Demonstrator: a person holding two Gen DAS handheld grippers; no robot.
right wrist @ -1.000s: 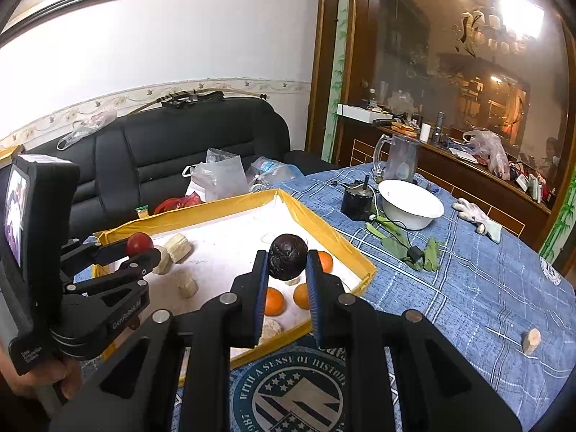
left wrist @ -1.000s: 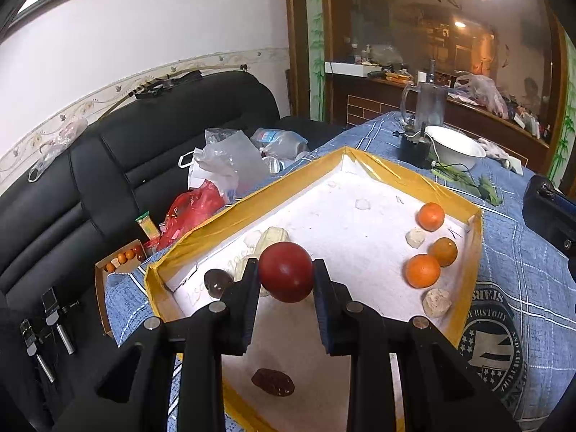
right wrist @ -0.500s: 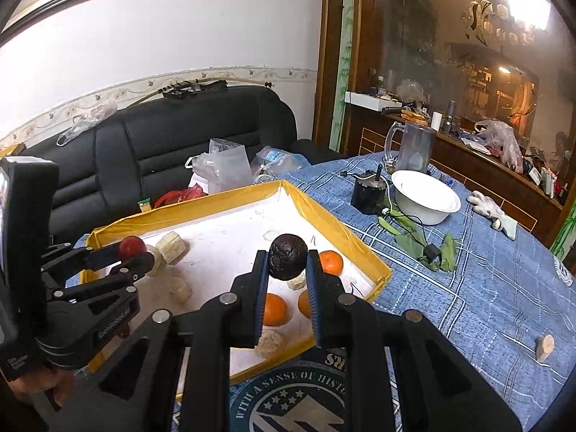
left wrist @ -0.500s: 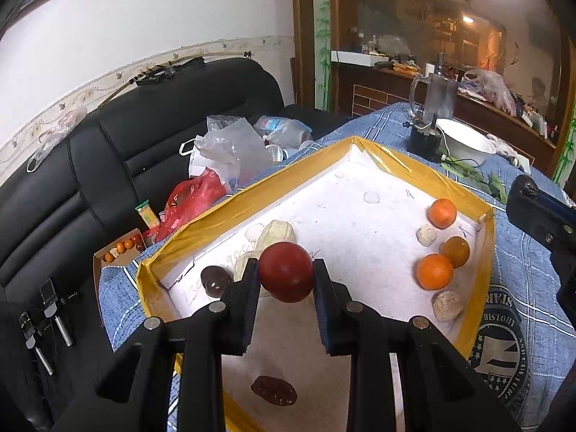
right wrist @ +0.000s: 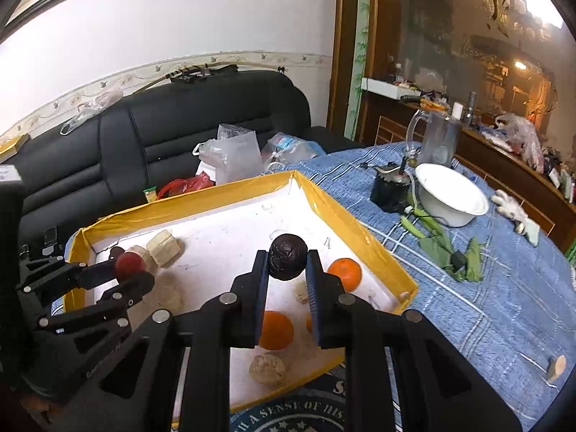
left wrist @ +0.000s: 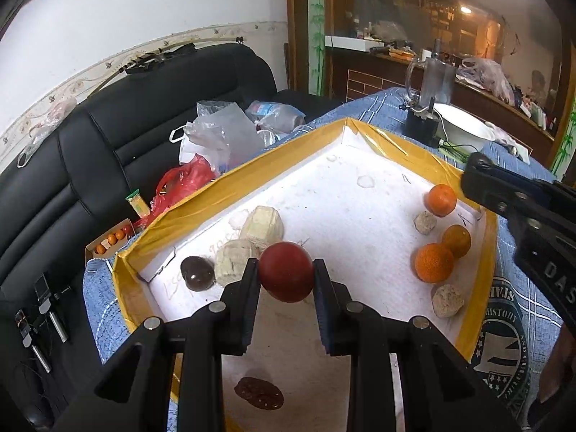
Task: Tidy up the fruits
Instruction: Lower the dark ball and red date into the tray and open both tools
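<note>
At the bottom centre of the left wrist view, the left gripper [left wrist: 286, 277] is clamped on a red fruit [left wrist: 286, 271] above the yellow-edged tray [left wrist: 201, 205]. The right gripper [right wrist: 287, 266] – low in its own view – pinches a dark wrinkled fruit [right wrist: 288, 257] over the same tray, three oranges [left wrist: 433, 262] further right.

A smooth red fruit [left wrist: 286, 271] sits pinched in the left gripper [left wrist: 286, 273] above the white tray [left wrist: 230, 187]. A dark wrinkled fruit [right wrist: 288, 257] is clamped in the right gripper [right wrist: 288, 262]. On the tray floor lie three oranges [left wrist: 433, 262], another dark round fruit [left wrist: 197, 273], a flat brown one [left wrist: 259, 393] and several pale lumps [left wrist: 261, 225].
</note>
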